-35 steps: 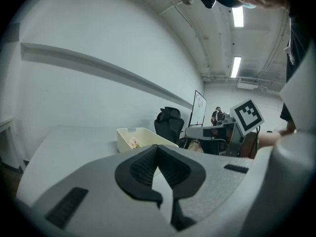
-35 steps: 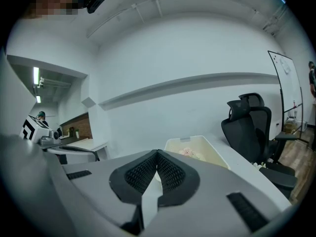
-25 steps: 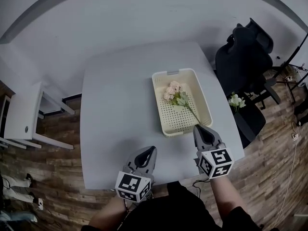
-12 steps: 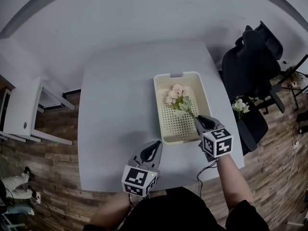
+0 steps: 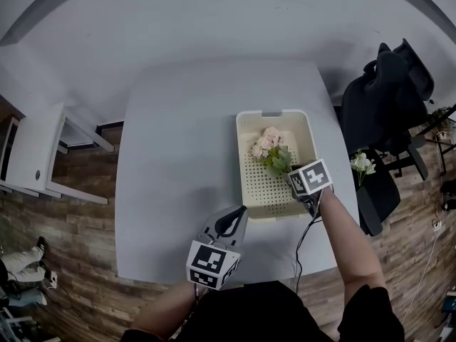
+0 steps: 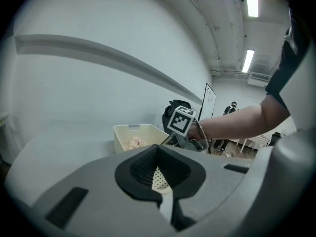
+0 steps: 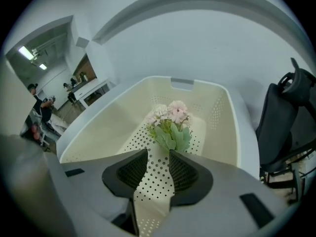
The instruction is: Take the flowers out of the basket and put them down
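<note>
The right tongs (image 7: 159,153), jaws just opened and standing apart with nothing clamped, dip into the cream basket (image 7: 224,112). The pink flowers (image 7: 170,120) lie on its perforated floor at the tongs' twelve o'clock, leaves right at the tips. The left tongs (image 6: 158,148), jaws together and empty, hover over the grey table (image 5: 178,148) at the basket's seven o'clock. A black office chair (image 5: 388,91) stands at the table's three o'clock.

Your basket (image 5: 241,164) sits on the right half of the surface (image 5: 178,148). The flowers (image 5: 269,144) lie in it, heads toward its far end. A chair (image 5: 388,98) stands right of the surface. A second bunch (image 5: 362,164) lies between them, seemingly on the chair. A side desk (image 5: 32,155) stands left.
</note>
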The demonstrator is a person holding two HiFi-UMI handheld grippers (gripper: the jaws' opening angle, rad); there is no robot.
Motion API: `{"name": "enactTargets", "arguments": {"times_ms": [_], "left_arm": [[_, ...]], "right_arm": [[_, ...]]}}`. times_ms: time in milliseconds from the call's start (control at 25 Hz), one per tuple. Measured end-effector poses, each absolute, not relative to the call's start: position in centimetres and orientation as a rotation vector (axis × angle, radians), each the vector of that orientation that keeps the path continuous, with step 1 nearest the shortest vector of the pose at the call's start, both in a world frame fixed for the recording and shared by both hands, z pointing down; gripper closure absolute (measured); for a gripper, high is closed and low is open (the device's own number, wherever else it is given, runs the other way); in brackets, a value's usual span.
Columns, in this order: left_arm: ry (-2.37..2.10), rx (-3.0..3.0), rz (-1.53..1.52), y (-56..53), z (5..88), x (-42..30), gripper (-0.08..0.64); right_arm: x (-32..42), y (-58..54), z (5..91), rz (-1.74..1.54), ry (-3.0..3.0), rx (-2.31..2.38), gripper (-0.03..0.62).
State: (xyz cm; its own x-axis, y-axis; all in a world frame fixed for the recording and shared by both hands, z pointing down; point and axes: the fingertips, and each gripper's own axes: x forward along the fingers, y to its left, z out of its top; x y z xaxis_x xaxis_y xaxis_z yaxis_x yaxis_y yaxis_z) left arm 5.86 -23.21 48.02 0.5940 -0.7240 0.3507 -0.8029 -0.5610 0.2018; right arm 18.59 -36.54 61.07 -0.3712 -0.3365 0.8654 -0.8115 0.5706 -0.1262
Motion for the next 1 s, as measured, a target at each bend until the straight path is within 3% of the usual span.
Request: {"name": "enactTargets", "arguments": {"times_ms": [480, 1000], "left_arm": [[-1.276, 2.450, 0.317, -23.9, 48.1, 6.1, 0.554], [-1.303, 2.420, 0.337, -23.9, 48.4, 5.9, 0.554]], "right_arm": [[20.4, -38.7, 68.8, 0.842, -1.578, 0.948, 0.448], [21.1, -38.7, 71.4, 0.941, -1.546, 1.016, 0.454]]}}
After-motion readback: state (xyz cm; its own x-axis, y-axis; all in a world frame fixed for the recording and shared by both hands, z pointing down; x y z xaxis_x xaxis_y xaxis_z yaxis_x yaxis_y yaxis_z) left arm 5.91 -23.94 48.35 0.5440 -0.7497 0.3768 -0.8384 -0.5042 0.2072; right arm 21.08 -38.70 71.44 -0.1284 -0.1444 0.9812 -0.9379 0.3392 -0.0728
